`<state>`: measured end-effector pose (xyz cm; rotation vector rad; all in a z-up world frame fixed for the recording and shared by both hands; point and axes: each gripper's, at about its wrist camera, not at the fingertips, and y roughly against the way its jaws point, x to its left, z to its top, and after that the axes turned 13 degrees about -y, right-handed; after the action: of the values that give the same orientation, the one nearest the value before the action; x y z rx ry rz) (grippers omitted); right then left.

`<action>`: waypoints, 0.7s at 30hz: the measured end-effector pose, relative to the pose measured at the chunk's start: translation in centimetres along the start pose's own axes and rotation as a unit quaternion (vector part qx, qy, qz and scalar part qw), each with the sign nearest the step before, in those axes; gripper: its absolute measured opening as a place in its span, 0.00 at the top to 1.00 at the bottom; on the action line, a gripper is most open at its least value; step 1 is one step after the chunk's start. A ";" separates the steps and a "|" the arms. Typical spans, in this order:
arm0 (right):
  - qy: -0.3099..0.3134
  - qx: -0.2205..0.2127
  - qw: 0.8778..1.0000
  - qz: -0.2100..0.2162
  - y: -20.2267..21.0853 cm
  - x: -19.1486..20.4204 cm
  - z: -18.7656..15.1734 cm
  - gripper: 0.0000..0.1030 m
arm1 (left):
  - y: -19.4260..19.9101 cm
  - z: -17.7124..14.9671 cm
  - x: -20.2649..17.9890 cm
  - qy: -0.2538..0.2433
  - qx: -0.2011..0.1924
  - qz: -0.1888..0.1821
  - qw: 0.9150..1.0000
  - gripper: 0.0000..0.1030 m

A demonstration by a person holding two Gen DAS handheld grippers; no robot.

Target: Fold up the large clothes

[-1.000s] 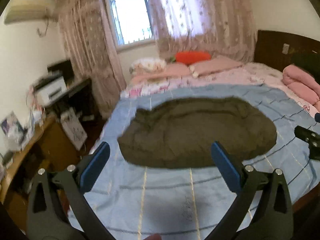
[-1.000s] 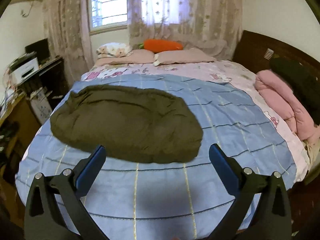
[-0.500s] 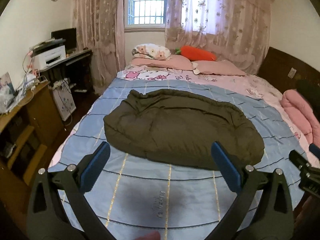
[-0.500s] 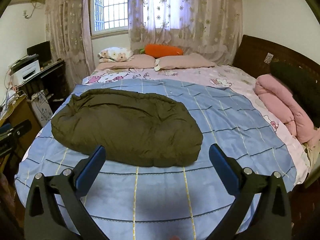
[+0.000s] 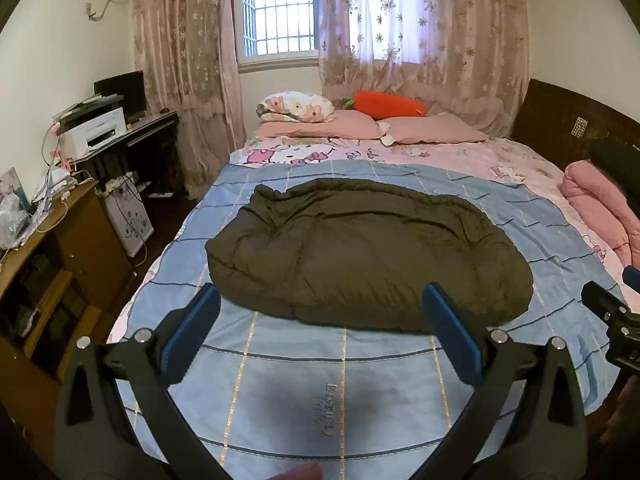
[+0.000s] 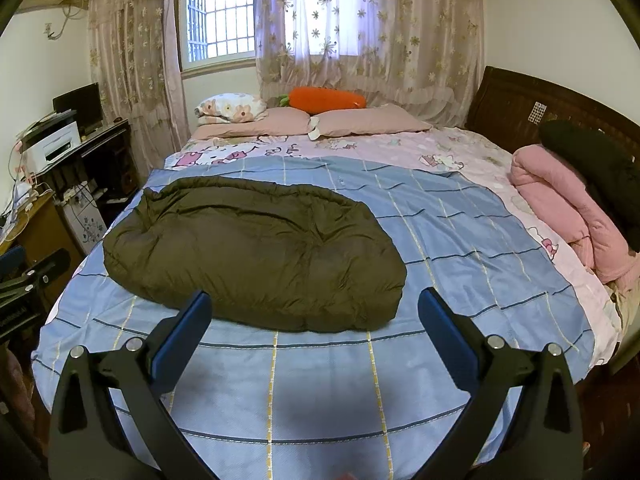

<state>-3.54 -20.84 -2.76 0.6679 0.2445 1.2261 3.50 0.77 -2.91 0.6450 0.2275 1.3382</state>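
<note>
A large dark olive padded garment (image 5: 360, 256) (image 6: 256, 256) lies folded in a puffy oblong bundle on the blue checked bedspread (image 5: 332, 392) (image 6: 460, 240). My left gripper (image 5: 320, 300) hovers open over the bedspread just in front of the garment's near edge, nothing between its blue pads. My right gripper (image 6: 314, 300) is likewise open and empty, before the garment's near right end. In the left wrist view, part of the right gripper shows at the right edge. The left gripper's tip shows at the left edge of the right wrist view.
Pink pillows (image 6: 360, 122) and an orange carrot cushion (image 6: 328, 98) lie at the head of the bed. A folded pink quilt (image 6: 568, 208) with a dark garment (image 6: 592, 164) sits at the right. A desk with a printer (image 5: 92, 132) and a wooden cabinet (image 5: 52, 252) stand left.
The left wrist view has swung from a blurred, tilted view to a steady one facing the bed squarely. Both grippers stay open. The garment has not moved.
</note>
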 end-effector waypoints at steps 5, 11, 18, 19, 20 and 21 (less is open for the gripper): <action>0.001 0.000 1.000 -0.001 0.1 0.0 0.0 0.01 | 0.1 0.0 0.0 0.001 0.001 0.001 1.000 0.02; 0.000 0.001 1.000 -0.001 -0.1 -0.1 -0.2 0.01 | 0.0 -0.1 -0.2 -0.007 -0.002 -0.005 1.000 0.02; -0.001 0.000 1.000 -0.003 0.0 -0.3 -0.4 0.01 | 0.0 -0.2 -0.1 -0.007 -0.001 -0.006 1.000 0.02; 0.000 0.000 1.000 -0.002 0.0 -0.3 -0.3 0.01 | 0.0 -0.2 -0.1 -0.007 -0.001 -0.006 1.000 0.02; 0.000 0.000 1.000 -0.002 0.0 -0.2 -0.3 0.01 | 0.1 -0.2 -0.1 -0.006 -0.001 -0.006 1.000 0.02; 0.001 0.000 1.000 -0.002 0.0 -0.2 -0.3 0.01 | 0.1 -0.2 -0.1 -0.006 -0.002 -0.007 1.000 0.02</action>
<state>-3.72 -20.97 -3.02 0.6662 0.2469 1.2229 3.28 0.73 -3.05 0.6467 0.2190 1.3216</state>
